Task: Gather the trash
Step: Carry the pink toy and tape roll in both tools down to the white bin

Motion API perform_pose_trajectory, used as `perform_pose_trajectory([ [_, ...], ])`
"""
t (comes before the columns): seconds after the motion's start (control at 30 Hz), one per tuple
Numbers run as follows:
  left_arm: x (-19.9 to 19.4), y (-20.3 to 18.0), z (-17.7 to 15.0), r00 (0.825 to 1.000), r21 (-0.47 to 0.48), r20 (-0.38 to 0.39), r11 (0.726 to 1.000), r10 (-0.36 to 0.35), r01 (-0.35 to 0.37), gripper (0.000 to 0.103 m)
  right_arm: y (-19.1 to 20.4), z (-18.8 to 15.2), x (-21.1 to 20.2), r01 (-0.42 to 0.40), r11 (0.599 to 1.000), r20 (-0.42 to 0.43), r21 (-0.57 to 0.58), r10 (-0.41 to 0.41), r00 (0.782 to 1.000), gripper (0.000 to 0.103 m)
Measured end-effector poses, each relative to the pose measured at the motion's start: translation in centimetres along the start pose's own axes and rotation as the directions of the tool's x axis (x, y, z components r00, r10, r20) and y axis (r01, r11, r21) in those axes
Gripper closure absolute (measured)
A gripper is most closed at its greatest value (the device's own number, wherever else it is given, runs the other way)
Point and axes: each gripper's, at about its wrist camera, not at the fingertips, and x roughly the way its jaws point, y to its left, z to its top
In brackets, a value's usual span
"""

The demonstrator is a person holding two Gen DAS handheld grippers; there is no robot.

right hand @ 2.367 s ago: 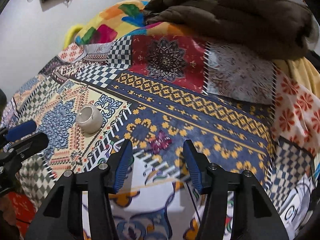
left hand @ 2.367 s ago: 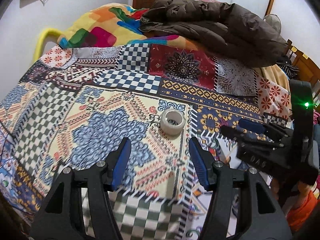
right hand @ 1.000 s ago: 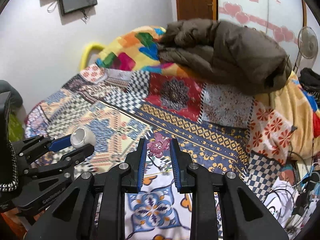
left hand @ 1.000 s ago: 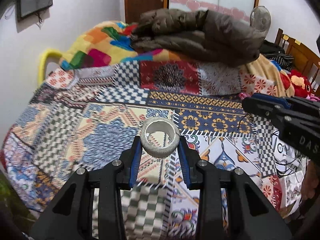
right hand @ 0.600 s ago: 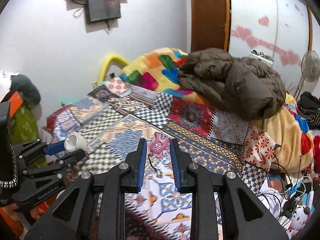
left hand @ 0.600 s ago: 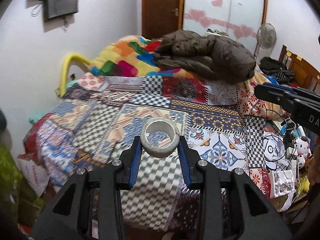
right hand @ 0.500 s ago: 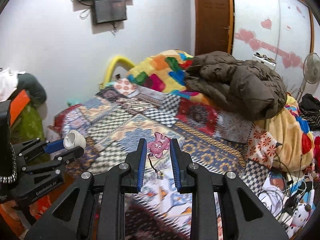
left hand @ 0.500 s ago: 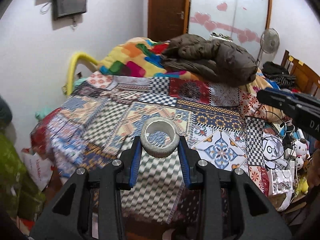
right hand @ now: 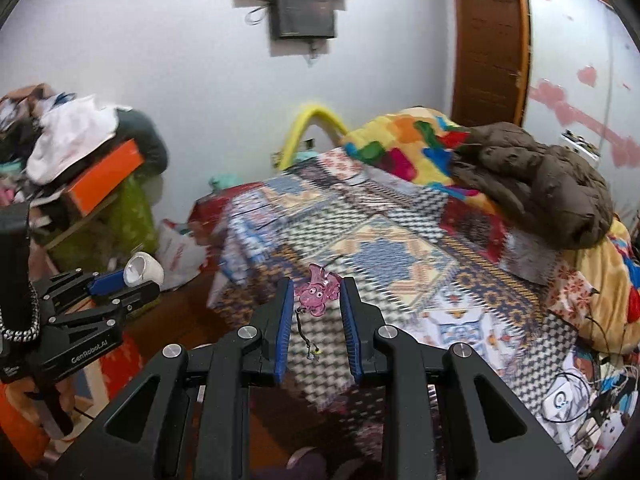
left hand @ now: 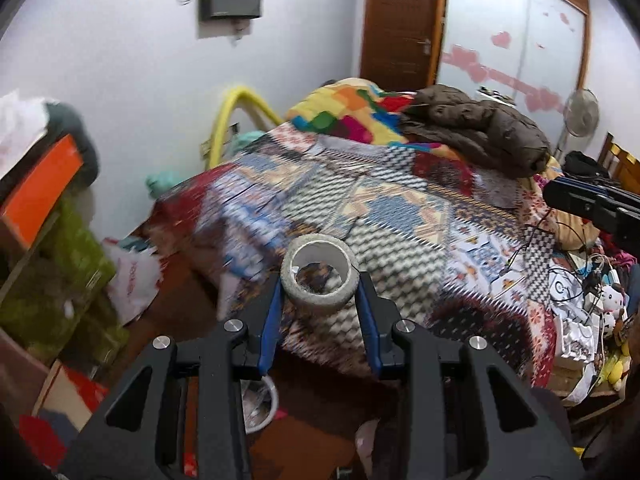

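Note:
My left gripper (left hand: 319,284) is shut on a used tape roll (left hand: 319,274), a grey-white ring held between the blue pads, its hollow core facing up. That same gripper shows at the left of the right wrist view with the tape roll (right hand: 143,268) at its tip. My right gripper (right hand: 316,294) is shut on a small pink translucent charm (right hand: 316,290) with a thin cord dangling below it. Both grippers hang in the air off the near corner of the patchwork bed (left hand: 400,216). The right gripper's dark tips (left hand: 580,198) show at the right edge of the left wrist view.
A brown jacket (right hand: 540,184) and colourful blanket (left hand: 348,112) lie at the bed's far end. Left of the bed stand stacked boxes with an orange lid (right hand: 104,180), clothes and a white plastic bag (left hand: 132,276). Cables and soft toys (left hand: 592,304) crowd the floor on the right. A roll (left hand: 260,404) lies below.
Both grippers have drawn back from the bed and risen, swinging left, with the tape roll and the pink charm still held. The boxes and floor at the left have come into view.

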Motion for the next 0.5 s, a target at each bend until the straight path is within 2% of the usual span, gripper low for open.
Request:
perform_pose_trajectory([
  [0.23,-2.2,5.4,-3.7,0.998,-0.062,-0.026,0.996,0.064,-0.065,0.068,6.4,-2.3,2.4,-0.118,0.992,-0.071,-0.034,0.115,0.991,0.082],
  [0.4,-2.2,8.9,-6.2,0.994,-0.103,-0.063,0.99,0.09,-0.096,0.068,10.6,-3.8,5.7,-0.193,0.979,-0.159,-0.072,0.179,0.971,0.082],
  [0.5,-1.7,10.9,-7.7,0.991,-0.134,-0.095,0.986,0.09,-0.103,0.068,12.7,-4.7,7.3,-0.214,0.972,-0.206,-0.095,0.191,0.96,0.082],
])
